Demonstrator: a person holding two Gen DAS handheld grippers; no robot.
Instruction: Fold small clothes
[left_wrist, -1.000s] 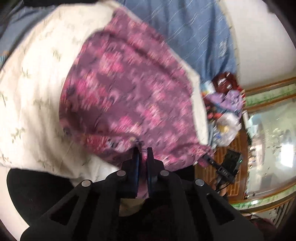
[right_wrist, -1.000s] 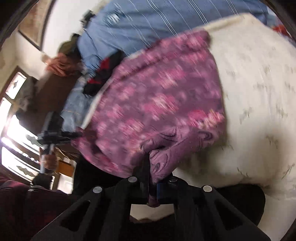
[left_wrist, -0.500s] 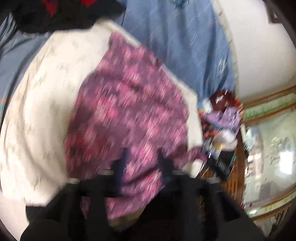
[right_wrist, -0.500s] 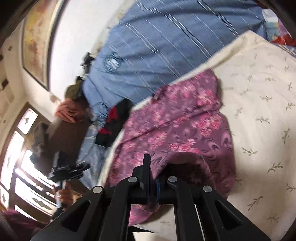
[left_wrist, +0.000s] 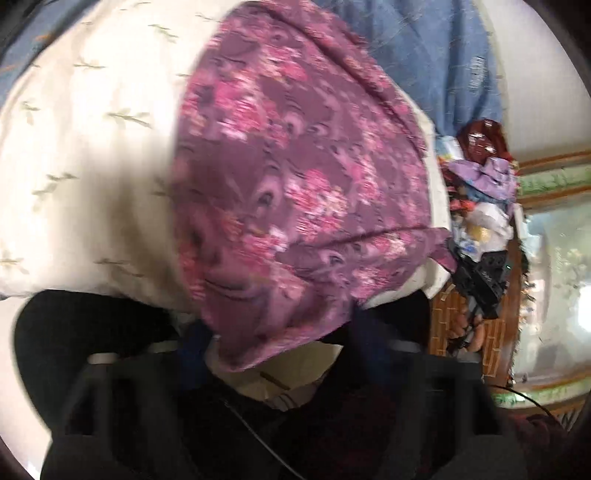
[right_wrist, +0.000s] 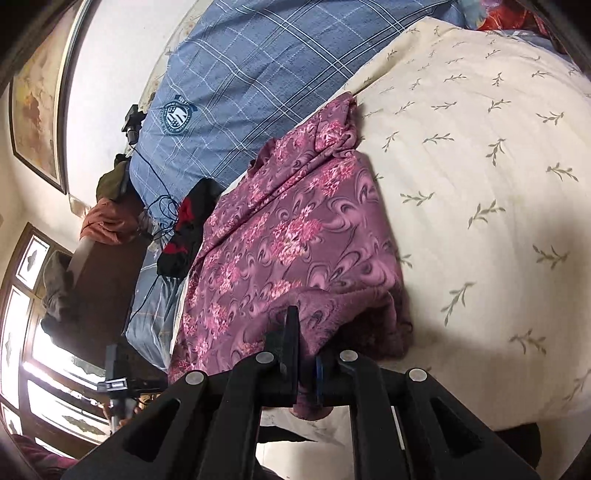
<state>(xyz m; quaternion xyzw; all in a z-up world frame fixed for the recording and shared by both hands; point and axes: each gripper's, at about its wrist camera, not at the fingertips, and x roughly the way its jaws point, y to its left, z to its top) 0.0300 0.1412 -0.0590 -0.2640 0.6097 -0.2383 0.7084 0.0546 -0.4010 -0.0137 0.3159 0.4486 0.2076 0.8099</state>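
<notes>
A purple garment with pink flowers (left_wrist: 295, 177) lies on a cream leaf-print cloth (left_wrist: 88, 147) on the bed. In the left wrist view its near corner hangs down between the two spread fingers of my left gripper (left_wrist: 280, 350), which is open and holds nothing. In the right wrist view the garment (right_wrist: 295, 236) lies stretched away from me. My right gripper (right_wrist: 304, 354) is shut on its near hem, which bunches up over the fingers.
A blue checked bedsheet (right_wrist: 251, 74) lies beyond the cream cloth (right_wrist: 480, 184). A black and red cloth (right_wrist: 184, 229) sits at the garment's far left. A heap of bags and clutter (left_wrist: 480, 206) stands beside the bed. A window (right_wrist: 33, 354) is at left.
My left gripper opened and let go of the garment's corner, which now drapes between its fingers. My right gripper stayed shut on the hem and the garment settled flatter on the cream cloth.
</notes>
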